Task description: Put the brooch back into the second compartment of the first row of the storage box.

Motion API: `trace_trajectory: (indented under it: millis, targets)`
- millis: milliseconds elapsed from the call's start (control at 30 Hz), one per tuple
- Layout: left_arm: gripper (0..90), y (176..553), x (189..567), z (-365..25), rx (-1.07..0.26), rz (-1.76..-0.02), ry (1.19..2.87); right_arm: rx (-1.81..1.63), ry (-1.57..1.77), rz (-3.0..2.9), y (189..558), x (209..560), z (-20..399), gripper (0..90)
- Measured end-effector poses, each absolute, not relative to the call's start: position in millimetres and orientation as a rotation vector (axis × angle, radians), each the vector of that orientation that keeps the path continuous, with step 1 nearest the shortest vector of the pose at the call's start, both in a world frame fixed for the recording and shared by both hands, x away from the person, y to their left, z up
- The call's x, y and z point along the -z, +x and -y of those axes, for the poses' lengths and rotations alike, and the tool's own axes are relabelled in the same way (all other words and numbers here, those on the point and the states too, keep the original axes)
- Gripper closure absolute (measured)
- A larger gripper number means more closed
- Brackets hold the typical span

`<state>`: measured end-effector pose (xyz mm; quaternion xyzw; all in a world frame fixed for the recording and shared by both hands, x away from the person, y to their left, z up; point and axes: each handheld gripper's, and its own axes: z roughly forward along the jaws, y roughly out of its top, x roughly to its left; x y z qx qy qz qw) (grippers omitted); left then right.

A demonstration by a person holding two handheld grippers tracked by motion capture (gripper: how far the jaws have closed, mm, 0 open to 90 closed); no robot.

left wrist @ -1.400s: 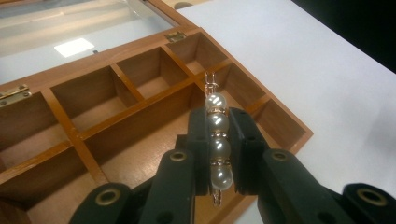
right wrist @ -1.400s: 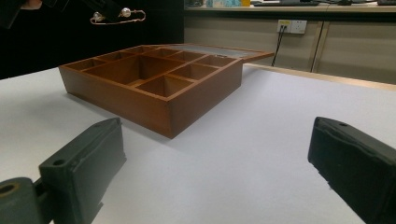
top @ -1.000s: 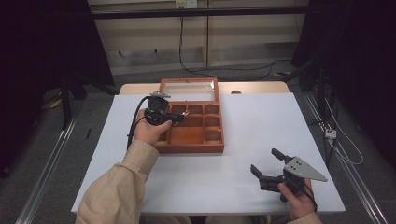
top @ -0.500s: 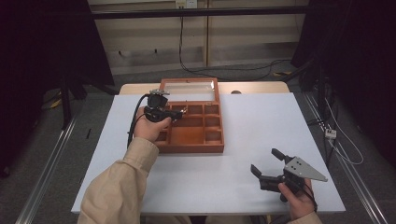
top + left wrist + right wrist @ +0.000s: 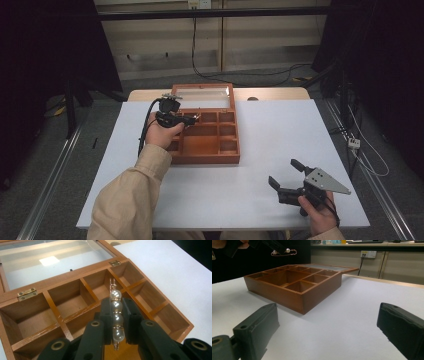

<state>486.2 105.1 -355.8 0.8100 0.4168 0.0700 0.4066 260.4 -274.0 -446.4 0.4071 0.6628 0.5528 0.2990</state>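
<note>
The pearl pin (image 5: 116, 315) is clamped lengthwise in the left tongs (image 5: 116, 317), held above the wooden box (image 5: 206, 150) at the tabletop's far edge, apparently for dropping into a compartment. The right tongs (image 5: 285, 180) rest spread apart near the front right corner.

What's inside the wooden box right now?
The compartments of the wooden box that show look empty. The left gripper, shut on the pearl pin, covers part of the middle ones.

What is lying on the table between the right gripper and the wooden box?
Nothing: in the right gripper view, only bare white table lies between the open right gripper and the wooden box.
</note>
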Motion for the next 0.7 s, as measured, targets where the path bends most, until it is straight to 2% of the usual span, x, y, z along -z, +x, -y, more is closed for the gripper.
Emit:
trace_trajectory:
  millis: [700]
  targets:
    - [80.0, 498, 362, -105, -0.194, -1.086, 2.037, -1.474, 1.092, -1.757, 261, 448, 277, 3.3]
